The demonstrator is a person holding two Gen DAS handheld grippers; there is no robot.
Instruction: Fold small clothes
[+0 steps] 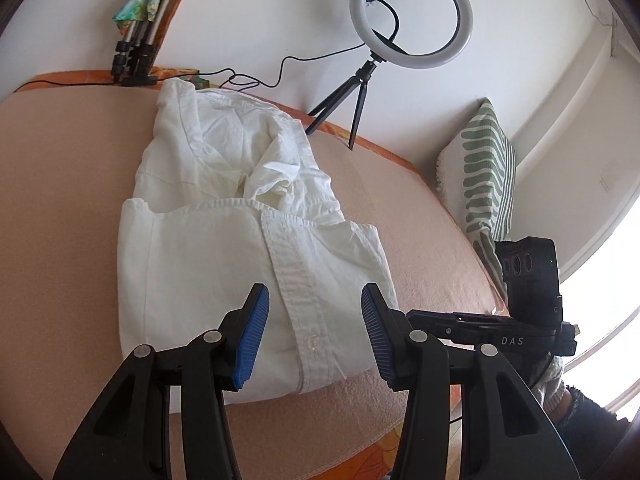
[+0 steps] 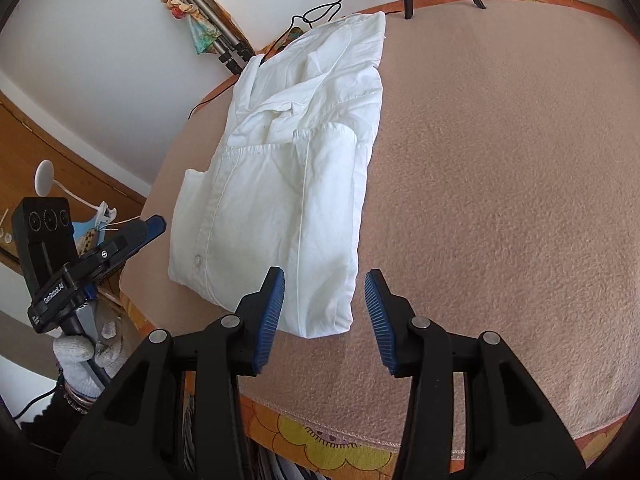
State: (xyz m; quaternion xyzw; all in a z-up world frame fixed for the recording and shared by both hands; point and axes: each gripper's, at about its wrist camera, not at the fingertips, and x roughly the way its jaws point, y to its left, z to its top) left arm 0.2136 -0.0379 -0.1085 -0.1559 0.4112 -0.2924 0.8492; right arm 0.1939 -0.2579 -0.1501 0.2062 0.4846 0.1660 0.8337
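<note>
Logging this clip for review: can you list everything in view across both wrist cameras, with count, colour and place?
shirt: 1, white, partly folded on the blanket, button placket up
blanket: 1, peach-pink, covering the work surface, orange patterned cloth under its edges
ring light: 1, white ring on a black mini tripod, far edge by the wall
cable: 1, black, trailing behind the shirt
folded tripod: 1, grey and black, with a colourful cloth, leaning in the far left corner
cushion: 1, white with green stripes, against the right wall
left tool: 1, black with blue pads, open above the shirt's near edge
right tool: 1, black with blue pads, open at the shirt's near right corner
gloved hand: 1, grey-white, holding the left tool's handle
</note>
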